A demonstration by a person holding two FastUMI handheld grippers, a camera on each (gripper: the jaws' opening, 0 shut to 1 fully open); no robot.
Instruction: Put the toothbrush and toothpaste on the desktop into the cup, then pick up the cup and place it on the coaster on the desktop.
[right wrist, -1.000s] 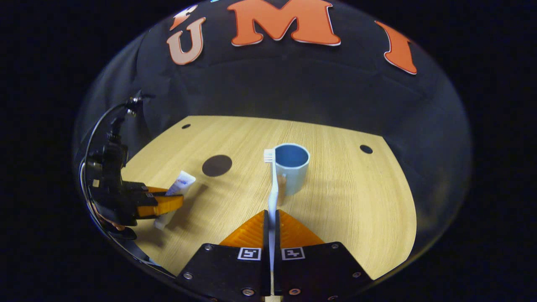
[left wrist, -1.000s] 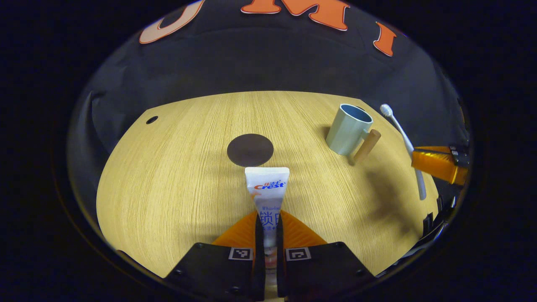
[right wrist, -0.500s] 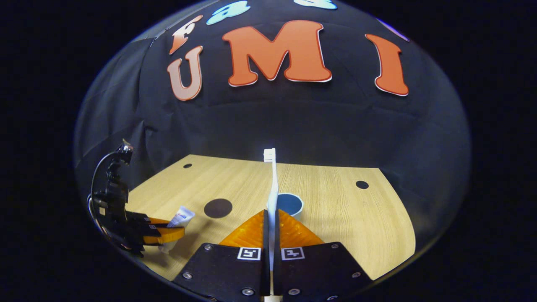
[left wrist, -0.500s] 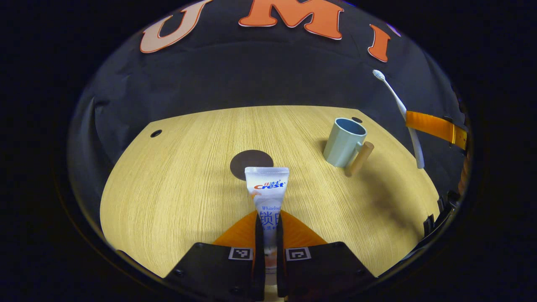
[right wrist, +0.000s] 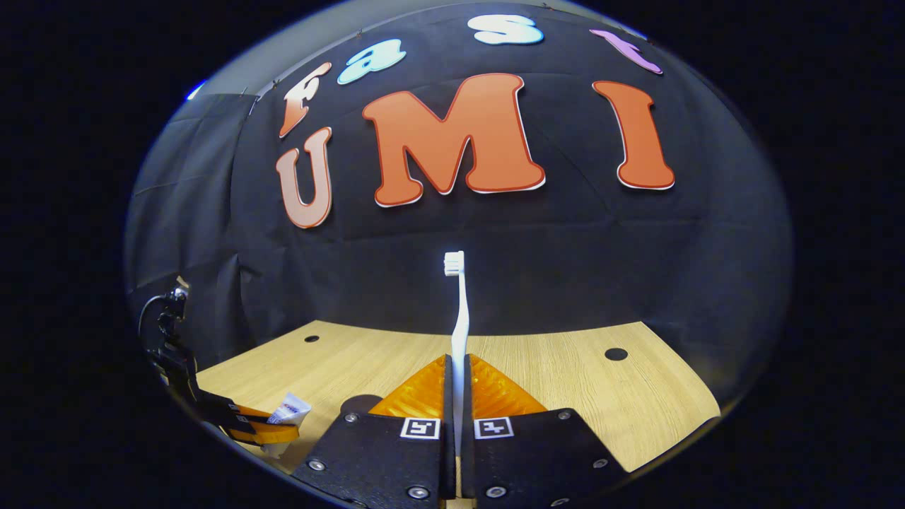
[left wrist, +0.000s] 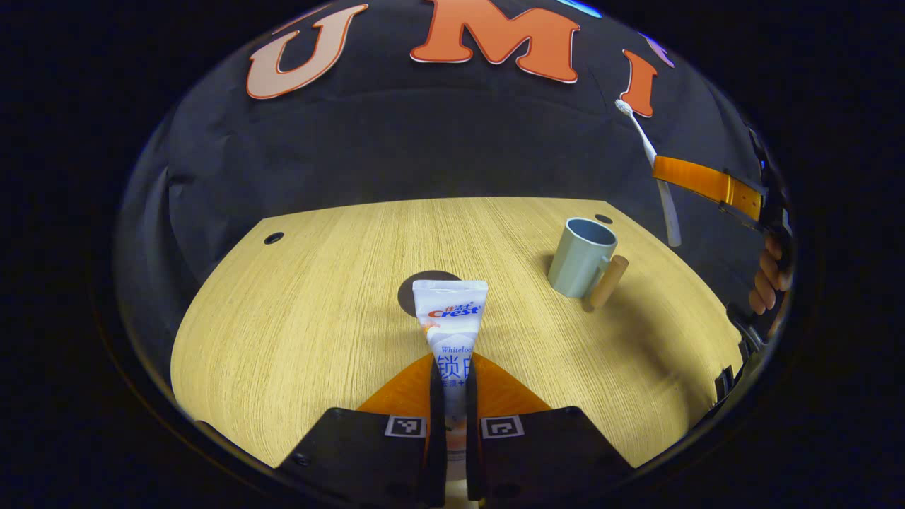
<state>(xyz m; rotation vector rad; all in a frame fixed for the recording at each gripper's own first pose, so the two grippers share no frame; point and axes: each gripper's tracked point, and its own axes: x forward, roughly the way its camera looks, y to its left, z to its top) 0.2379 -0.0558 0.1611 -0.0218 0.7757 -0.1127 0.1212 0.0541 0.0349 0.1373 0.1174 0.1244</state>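
Observation:
My left gripper (left wrist: 452, 375) is shut on a white toothpaste tube (left wrist: 450, 318), held above the wooden desktop (left wrist: 318, 297). Just beyond the tube's end lies the dark round coaster (left wrist: 418, 286), partly hidden by it. A pale blue cup (left wrist: 581, 256) with a wooden handle stands upright at the right. Up at the far right, my right gripper (left wrist: 664, 170) carries the white toothbrush (left wrist: 647, 155) in the air, bristles up. In the right gripper view my right gripper (right wrist: 458, 371) is shut on that toothbrush (right wrist: 459, 318); my left gripper (right wrist: 272, 428) with the tube (right wrist: 291, 408) sits low at the left.
A hand (left wrist: 767, 279) grips the right tool at the far right edge. Small dark holes (left wrist: 273, 238) mark the desktop's back corners. The black cloth wall rises right behind the desktop's far edge. Bare wood (right wrist: 636, 403) spreads to the right of my right gripper.
My right gripper has risen and tilted upward with the toothbrush, so the cup has dropped below its fingers. My left gripper has lifted slightly with the tube.

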